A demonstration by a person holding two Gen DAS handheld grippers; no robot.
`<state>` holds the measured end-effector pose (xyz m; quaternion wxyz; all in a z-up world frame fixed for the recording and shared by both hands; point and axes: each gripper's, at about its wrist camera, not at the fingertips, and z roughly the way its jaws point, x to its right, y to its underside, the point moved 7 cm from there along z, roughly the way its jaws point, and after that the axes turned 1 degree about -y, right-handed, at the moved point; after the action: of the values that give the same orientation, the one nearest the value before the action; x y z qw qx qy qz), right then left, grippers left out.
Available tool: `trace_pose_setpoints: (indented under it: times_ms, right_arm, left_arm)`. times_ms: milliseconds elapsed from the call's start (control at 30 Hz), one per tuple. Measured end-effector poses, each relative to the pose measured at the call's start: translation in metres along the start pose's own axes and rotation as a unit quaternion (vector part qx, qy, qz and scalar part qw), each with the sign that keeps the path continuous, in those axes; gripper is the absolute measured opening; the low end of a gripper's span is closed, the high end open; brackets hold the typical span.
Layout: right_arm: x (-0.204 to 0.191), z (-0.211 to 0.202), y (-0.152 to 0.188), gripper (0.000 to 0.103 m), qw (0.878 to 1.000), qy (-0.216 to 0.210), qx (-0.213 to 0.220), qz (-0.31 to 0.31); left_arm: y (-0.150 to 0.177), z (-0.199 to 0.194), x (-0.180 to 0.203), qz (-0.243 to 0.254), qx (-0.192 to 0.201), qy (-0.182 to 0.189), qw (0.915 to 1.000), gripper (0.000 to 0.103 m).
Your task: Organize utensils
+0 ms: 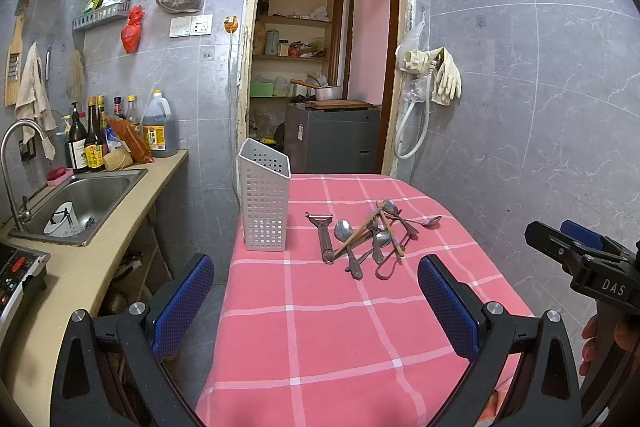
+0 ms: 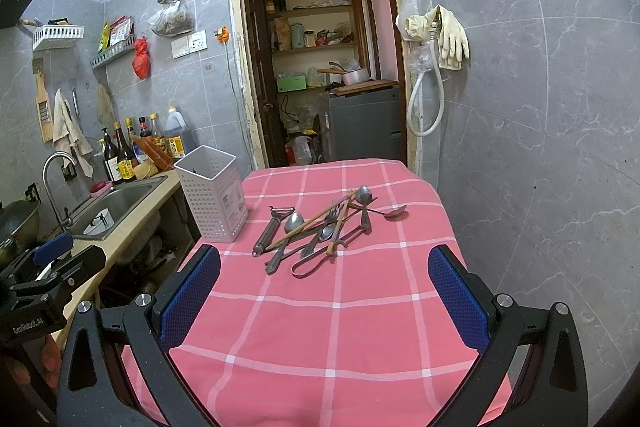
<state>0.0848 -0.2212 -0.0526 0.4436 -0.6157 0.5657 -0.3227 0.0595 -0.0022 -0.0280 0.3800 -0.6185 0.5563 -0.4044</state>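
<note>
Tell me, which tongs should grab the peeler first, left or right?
Probably the left tongs. The peeler lies at the pile's left edge, beside the white holder, on the left tongs' side. Both tongs are open and empty, back from the utensil pile; the right tongs face the pile's middle.

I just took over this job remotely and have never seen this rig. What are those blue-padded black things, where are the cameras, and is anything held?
No robot here: a person holds a hand gripper in each hand, each with a camera looking along its fingers. The left gripper and right gripper are both open and hold nothing. On the pink checked tablecloth lies a pile of utensils with a peeler beside it; a white slotted holder stands at the table's left edge.
</note>
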Motion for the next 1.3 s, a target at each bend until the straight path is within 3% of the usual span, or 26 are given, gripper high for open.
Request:
trace_pose_setpoints:
  times_ms: [800, 1300]
  right_arm:
    - [-0.001, 0.000, 0.001, 0.102, 1.000, 0.000, 0.001, 0.003]
    - [0.041, 0.053, -0.052, 0.102, 1.000, 0.007, 0.018, 0.012]
  left_arm:
    - [0.010, 0.010, 0.023, 0.003, -0.004, 0.004, 1.0000, 0.103]
    - [-0.041, 0.074, 0.043, 0.021, 0.018, 0.018, 0.9995, 0.103]
